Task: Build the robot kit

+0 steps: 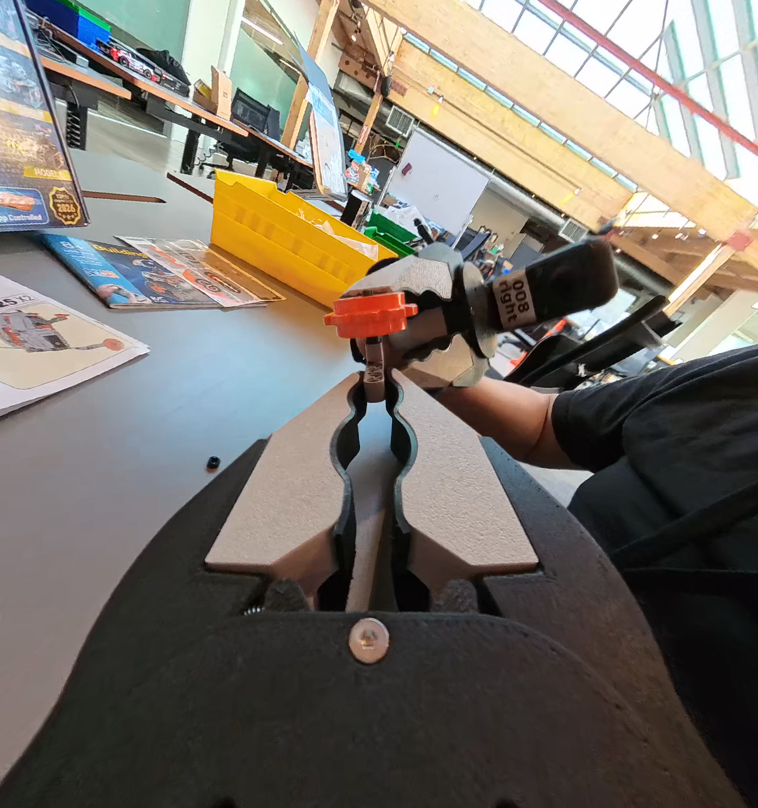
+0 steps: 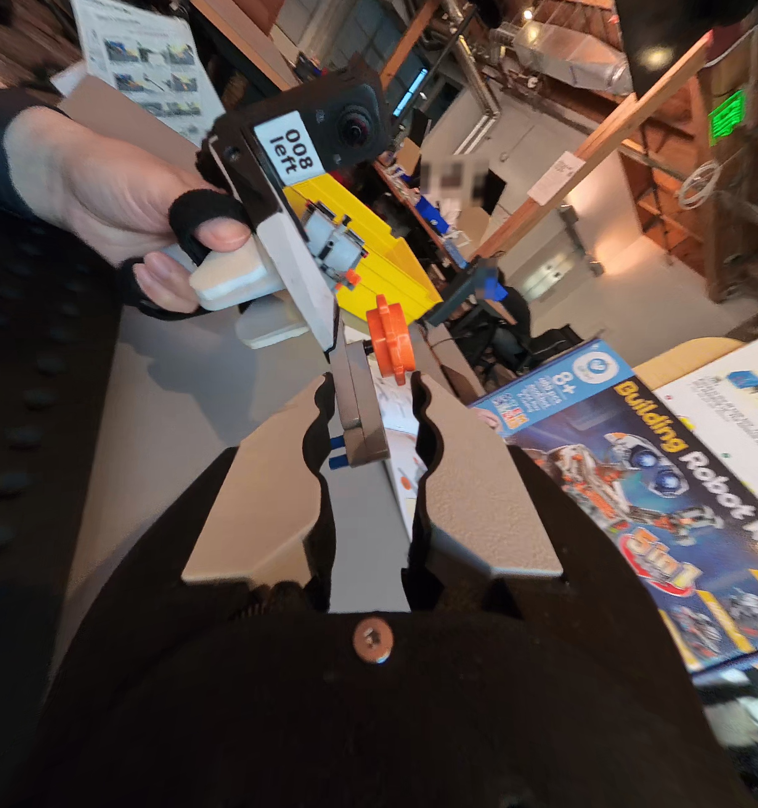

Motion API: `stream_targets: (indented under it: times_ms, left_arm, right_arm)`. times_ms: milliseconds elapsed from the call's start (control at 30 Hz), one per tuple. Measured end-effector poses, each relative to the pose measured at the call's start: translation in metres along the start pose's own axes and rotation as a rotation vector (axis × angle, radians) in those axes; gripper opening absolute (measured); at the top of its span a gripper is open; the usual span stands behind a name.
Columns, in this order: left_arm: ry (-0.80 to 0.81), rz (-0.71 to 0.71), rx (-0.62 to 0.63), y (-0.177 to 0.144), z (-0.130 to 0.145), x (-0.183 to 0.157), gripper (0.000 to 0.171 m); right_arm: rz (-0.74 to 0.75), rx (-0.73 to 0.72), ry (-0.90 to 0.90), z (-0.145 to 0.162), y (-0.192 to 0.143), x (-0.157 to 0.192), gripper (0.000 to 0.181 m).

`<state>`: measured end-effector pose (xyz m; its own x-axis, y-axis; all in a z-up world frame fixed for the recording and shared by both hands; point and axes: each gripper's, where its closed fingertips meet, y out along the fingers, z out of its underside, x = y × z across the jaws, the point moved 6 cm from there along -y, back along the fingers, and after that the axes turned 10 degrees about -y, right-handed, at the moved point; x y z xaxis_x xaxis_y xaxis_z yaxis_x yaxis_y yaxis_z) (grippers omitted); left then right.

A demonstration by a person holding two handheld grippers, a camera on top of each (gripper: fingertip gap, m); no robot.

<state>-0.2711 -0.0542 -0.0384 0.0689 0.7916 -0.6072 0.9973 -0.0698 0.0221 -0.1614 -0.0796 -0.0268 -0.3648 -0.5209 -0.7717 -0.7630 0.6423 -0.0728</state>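
My left gripper [image 1: 375, 387] is shut on a grey beam [image 1: 373, 371], held above the dark table [image 1: 172, 437]. A black axle on the beam's top carries an orange gear [image 1: 368, 315]. My right gripper [image 1: 362, 321] comes in from the right, its jaws apart around the gear and beam end. In the right wrist view my right gripper [image 2: 370, 380] is open. The grey beam [image 2: 359, 419], with two blue pins [image 2: 335, 450], lies between its fingers, and the orange gear [image 2: 388, 345] is just beyond the tips. The left gripper [image 2: 333, 343] pinches the beam's far end.
A yellow bin [image 1: 281, 236] and a green bin [image 1: 390, 231] stand behind. Booklets [image 1: 163, 271], an instruction sheet [image 1: 40, 341] and the kit box [image 2: 630, 481] lie on the table. A small black piece [image 1: 212, 462] lies loose. A grey-and-orange assembly [image 2: 333, 249] shows by the yellow bin [image 2: 390, 271]. Only a small space, under 4 cm, lies between the two pairs of fingers.
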Motion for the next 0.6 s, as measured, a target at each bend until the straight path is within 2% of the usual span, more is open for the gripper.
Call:
stream_targets:
  times_ms: [100, 167, 233, 333, 433, 600]
  left_arm:
    - [0.043, -0.035, 0.018, -0.003, 0.002, 0.001, 0.005]
    - [0.076, -0.039, 0.028, -0.005, 0.004, 0.0, 0.005]
    - [0.132, -0.069, 0.069, -0.004, 0.008, 0.0, 0.006]
    - [0.187, -0.085, 0.127, 0.0, 0.015, -0.001, 0.006]
    - [0.2, -0.081, 0.162, 0.004, 0.02, -0.001, 0.005]
    - [0.218, -0.063, 0.178, 0.006, 0.022, -0.003, 0.005]
  right_arm:
    - [-0.114, -0.099, 0.127, -0.003, -0.009, -0.003, 0.035]
    - [-0.16, -0.168, 0.289, -0.003, -0.016, -0.013, 0.033]
    - [-0.259, -0.264, 0.531, -0.002, -0.021, -0.023, 0.017]
    - [-0.365, -0.31, 0.828, 0.009, -0.02, -0.031, 0.004]
    - [-0.446, -0.292, 0.894, 0.014, -0.016, -0.026, 0.004]
    - [-0.48, -0.228, 0.814, 0.014, -0.012, -0.017, 0.007]
